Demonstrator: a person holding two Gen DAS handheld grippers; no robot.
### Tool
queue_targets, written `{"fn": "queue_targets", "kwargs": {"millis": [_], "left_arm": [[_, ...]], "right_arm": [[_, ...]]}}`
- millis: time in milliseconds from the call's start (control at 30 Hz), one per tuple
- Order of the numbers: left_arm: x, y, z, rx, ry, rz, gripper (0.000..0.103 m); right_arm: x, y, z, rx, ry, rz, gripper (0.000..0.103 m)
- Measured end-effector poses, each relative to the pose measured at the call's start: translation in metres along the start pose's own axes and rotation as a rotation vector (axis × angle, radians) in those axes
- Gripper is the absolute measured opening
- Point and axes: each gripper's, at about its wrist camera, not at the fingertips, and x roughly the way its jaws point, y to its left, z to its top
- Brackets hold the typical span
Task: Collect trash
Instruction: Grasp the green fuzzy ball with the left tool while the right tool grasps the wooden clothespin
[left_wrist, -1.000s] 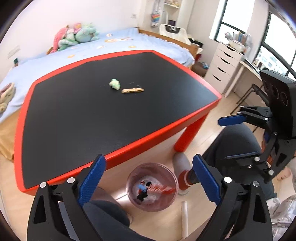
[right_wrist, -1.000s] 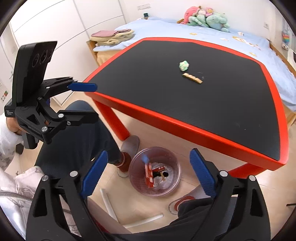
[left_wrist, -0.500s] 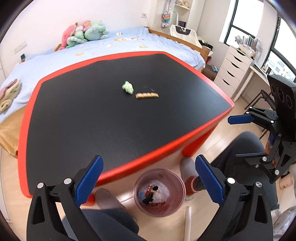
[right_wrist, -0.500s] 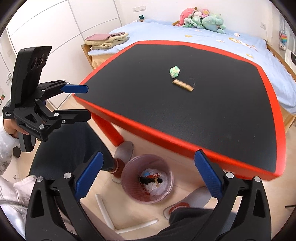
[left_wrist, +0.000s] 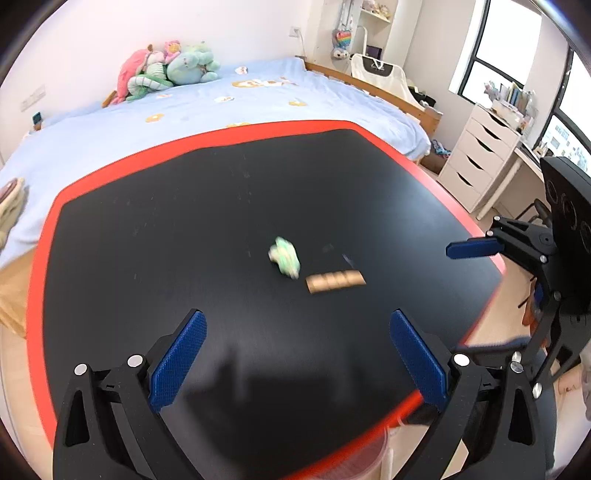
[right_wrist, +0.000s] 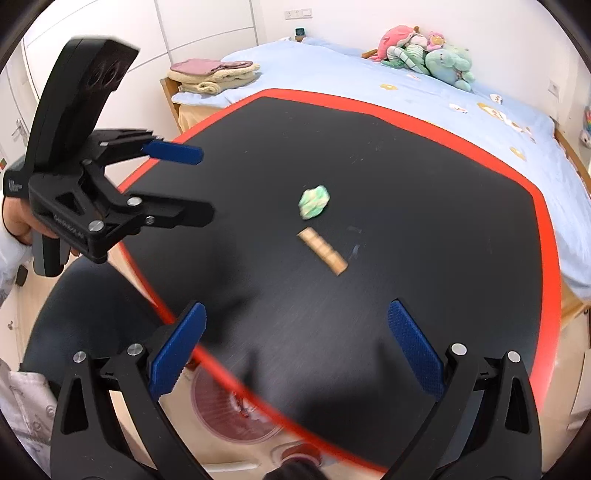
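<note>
Desk (left_wrist: 147, 229) as landmark: black top, red rim, bed (left_wrist: 229, 99) just beyond its far side.

Two pieces of trash lie near the middle of the desk. Green crumpled wad (left_wrist: 284, 256) sits just beside a tan segmented strip (left_wrist: 335, 282); whether the two touch cannot be told (motion blur in both views). In the right wrist view the wad (right_wrist: 314, 202) lies farther in on the desk than the strip (right_wrist: 323, 251), which runs diagonally.

Left hand-held gripper (left_wrist: 293, 354): over the near part of the desk, blue pads spread wide, nothing between them. Wad and strip both lie ahead of its fingertips, toward the desk's middle, apart from the pads.

Right hand-held gripper (right_wrist: 295, 352): also over the near edge of the desk, jaws spread wide, empty. The strip lies ahead of it, the wad beyond the strip.

Each gripper shows in the other's view at the desk's side edge: the left one (right_wrist: 184, 184) and the right one (left_wrist: 469, 284), both spread.

Pink translucent bin (right_wrist: 236, 410) stands on the floor below the desk's near rim, partly hidden by it; some contents inside, too blurred to name. In the left view only a sliver of its rim (left_wrist: 373, 456) shows.
</note>
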Motion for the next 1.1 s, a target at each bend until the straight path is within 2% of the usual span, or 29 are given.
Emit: {"fn": "queue_targets", "kwargs": {"millis": [267,367,433,467,500,533,633,700,733,767,900,1100], "left_arm": [[0.062,0.014,0.022,-0.015,0.055,0.005,0.095],[0.076,0.015,0.024,-0.008,0.063,0.004,0.095],[0.083,0.017,0.024,-0.010,0.062,0.008,0.095],[0.086,0.018,0.023,-0.013,0.063,0.004,0.090],[0.090,0.019,0.023,-0.013,0.071,0.002,0.079],[0.092,0.019,0.023,-0.011,0.078,0.005,0.074],[0.090,0.017,0.021,0.009,0.054,0.024,0.063],[0.089,0.018,0.022,0.012,0.048,0.030,0.039],[0.089,0.018,0.022,0.015,0.049,0.035,0.034],[0.089,0.018,0.022,0.018,0.051,0.034,0.024],[0.087,0.017,0.021,0.032,0.061,0.031,0.021],[0.070,0.013,0.018,0.039,0.053,0.021,0.020]], "right_arm": [[0.051,-0.023,0.024,-0.057,0.028,0.016,0.096],[0.068,-0.029,0.030,-0.064,0.038,0.024,0.087],[0.075,-0.033,0.031,-0.065,0.036,0.026,0.077],[0.077,-0.034,0.032,-0.065,0.036,0.024,0.074],[0.081,-0.034,0.032,-0.069,0.037,0.023,0.067],[0.084,-0.035,0.032,-0.075,0.038,0.022,0.059],[0.087,-0.032,0.033,-0.104,0.024,0.008,0.051],[0.087,-0.030,0.033,-0.115,0.017,-0.003,0.034],[0.086,-0.030,0.032,-0.115,0.016,0.001,0.023],[0.086,-0.029,0.032,-0.115,0.016,0.002,0.018],[0.084,-0.029,0.031,-0.104,0.025,0.002,0.011],[0.071,-0.029,0.031,-0.032,0.024,-0.006,0.011]]}}
